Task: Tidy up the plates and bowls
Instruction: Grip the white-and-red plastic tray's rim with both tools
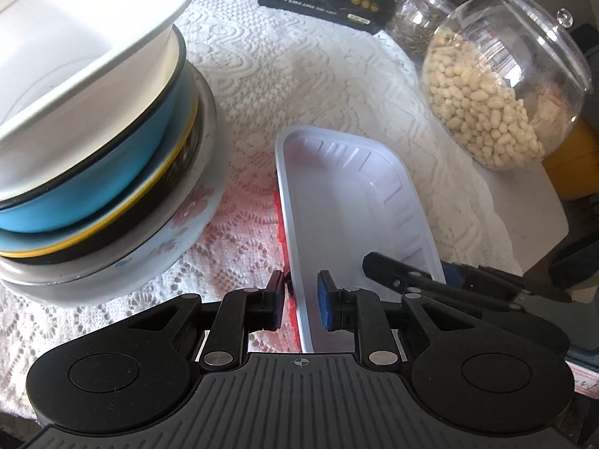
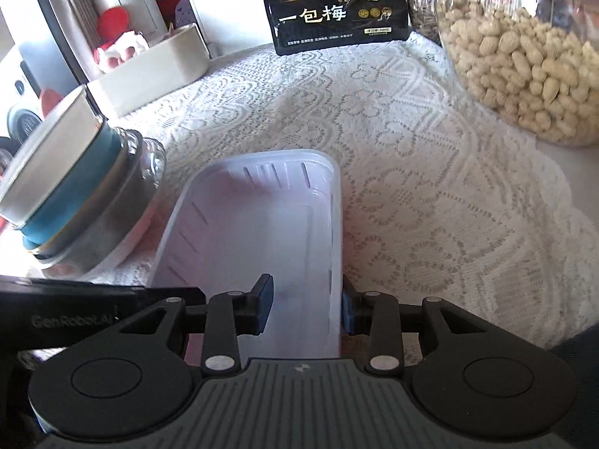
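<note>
A white plastic tray (image 1: 355, 202) lies on the lace tablecloth; it also shows in the right wrist view (image 2: 258, 220). My left gripper (image 1: 301, 301) is open, its jaws straddling the tray's near-left rim. My right gripper (image 2: 307, 303) is open, its jaws straddling the tray's right wall; its fingers (image 1: 404, 280) reach in from the right. A stack of bowls and plates (image 1: 93, 119) stands left of the tray: white bowl on top, then blue, yellow-rimmed, metal, and a floral plate at the bottom. The stack also shows in the right wrist view (image 2: 71, 191).
A round clear jar of peanuts (image 1: 501, 93) stands right of the tray, a second jar (image 1: 415, 18) behind it. A black packet with Chinese writing (image 2: 337, 7) stands at the back. A white box (image 2: 149, 71) sits at the back left. The table edge (image 1: 543, 224) is on the right.
</note>
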The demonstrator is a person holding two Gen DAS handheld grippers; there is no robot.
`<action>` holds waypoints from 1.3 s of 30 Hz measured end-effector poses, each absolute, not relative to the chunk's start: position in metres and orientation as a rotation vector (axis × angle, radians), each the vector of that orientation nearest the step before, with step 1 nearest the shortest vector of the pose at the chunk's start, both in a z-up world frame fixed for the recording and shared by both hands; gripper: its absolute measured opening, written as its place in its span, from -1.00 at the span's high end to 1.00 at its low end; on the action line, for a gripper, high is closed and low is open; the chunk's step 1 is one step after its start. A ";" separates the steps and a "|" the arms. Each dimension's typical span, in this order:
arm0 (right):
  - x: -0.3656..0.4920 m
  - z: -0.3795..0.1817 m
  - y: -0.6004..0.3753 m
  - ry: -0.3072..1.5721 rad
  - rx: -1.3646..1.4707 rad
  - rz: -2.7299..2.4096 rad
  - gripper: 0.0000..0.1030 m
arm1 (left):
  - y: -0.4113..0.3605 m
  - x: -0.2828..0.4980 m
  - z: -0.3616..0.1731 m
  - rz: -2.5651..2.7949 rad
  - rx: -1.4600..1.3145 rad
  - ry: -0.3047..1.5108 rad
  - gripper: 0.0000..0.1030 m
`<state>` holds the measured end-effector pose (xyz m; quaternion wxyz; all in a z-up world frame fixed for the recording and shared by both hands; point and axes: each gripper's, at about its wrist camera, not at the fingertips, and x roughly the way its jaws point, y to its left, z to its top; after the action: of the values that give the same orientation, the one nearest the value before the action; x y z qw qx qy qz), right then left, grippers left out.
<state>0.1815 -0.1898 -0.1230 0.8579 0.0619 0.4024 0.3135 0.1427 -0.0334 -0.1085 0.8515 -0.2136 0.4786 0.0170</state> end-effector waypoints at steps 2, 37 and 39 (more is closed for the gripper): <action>0.185 -0.123 -0.191 0.852 0.133 0.646 0.31 | -0.031 0.142 -0.110 0.022 -0.474 1.011 0.60; 0.178 -0.116 -0.201 0.844 0.120 0.609 0.27 | -0.039 0.147 -0.116 -0.002 -0.499 1.035 0.59; 0.176 -0.107 -0.207 0.821 0.139 0.610 0.27 | -0.041 0.148 -0.112 -0.011 -0.506 1.035 0.60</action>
<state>0.1763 -0.2071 -0.1066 0.8697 0.0665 0.3927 0.2916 0.1480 -0.0411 -0.1117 0.8386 -0.2394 0.4893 -0.0054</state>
